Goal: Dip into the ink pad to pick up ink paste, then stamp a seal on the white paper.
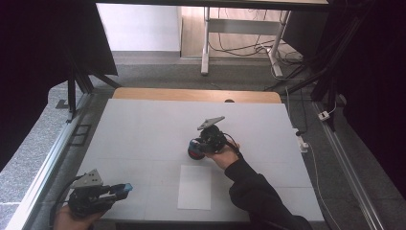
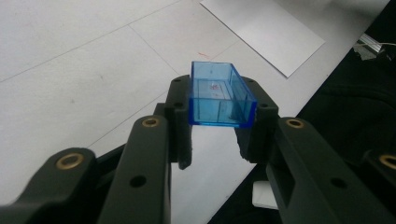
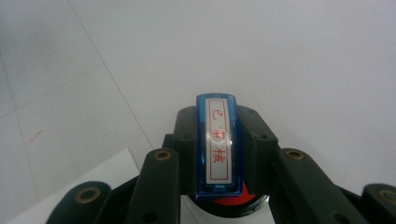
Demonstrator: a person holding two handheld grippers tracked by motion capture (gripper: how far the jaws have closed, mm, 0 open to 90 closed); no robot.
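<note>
My left gripper (image 1: 119, 190) sits at the table's near left corner, shut on a clear blue plastic cap (image 1: 126, 187). In the left gripper view, the cap (image 2: 219, 100) is an open rectangular box pinched by its long sides between the jaws of the left gripper (image 2: 217, 93). Near the table's middle, my right gripper (image 1: 195, 148) is shut on a stamp (image 1: 195, 153). In the right gripper view, the stamp (image 3: 217, 149) has a blue body, a white label with red characters and a red underside, held just above the table by the right gripper (image 3: 218, 116).
A white sheet of paper (image 1: 194, 187) lies flat near the front edge, between the two hands, and its corner (image 3: 93, 186) shows below the right gripper. The white tabletop (image 1: 153, 124) ends in a wooden strip (image 1: 191, 94) at the far side. Metal rails and cables (image 1: 330, 139) run along both sides.
</note>
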